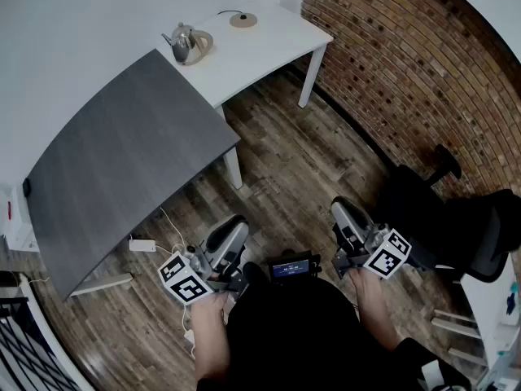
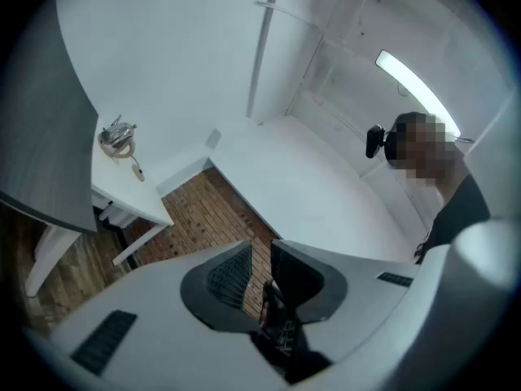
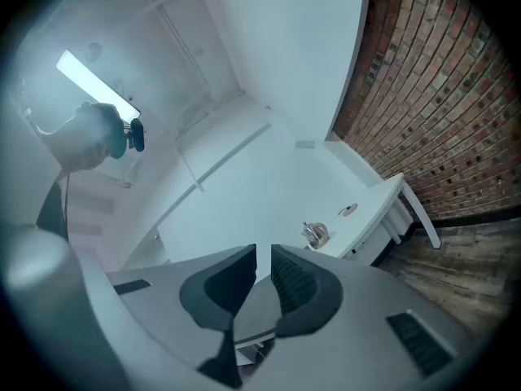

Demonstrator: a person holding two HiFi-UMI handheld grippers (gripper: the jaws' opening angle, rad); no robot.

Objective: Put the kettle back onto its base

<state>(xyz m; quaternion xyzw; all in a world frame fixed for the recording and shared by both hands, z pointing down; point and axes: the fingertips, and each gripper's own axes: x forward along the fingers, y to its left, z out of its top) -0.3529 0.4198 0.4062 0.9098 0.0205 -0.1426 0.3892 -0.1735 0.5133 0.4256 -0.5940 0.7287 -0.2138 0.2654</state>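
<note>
Standing well back from the work; task not yet begun.

- Kettle [image 1: 187, 44]: upright on the white counter [image 1: 273, 47] at the far end of the room, spout toward the wall. Well apart from both grippers.
- Base [image 1: 242, 20]: round disc with a thin cord, on the same counter, near the kettle but not touching it, closer to the brick wall [image 1: 407, 72].
- Grey counter [image 1: 122, 153] lies between the person and the kettle.
- Left hand-held gripper [image 1: 235, 226]: held low at the waist, clenched, nothing between the jaws.
- Right hand-held gripper [image 1: 342, 211]: also low, jaws drawn to a thin slit, grasping nothing.

Step in hand, as judged: the approach. Walk round the grey counter's corner. Part one gripper's jaws before reaching in. Take the kettle by the handle rather than the rounded body, which looks slick. Keep it upright, lift clear, centre it over the disc and lower straight down, watching the cord.

Writing: none legible. Marker cubes carry black-and-white square patterns only. A small screen [image 1: 294, 268] at the waist glows bluish, too small to read. No brand made out on the kettle.
</note>
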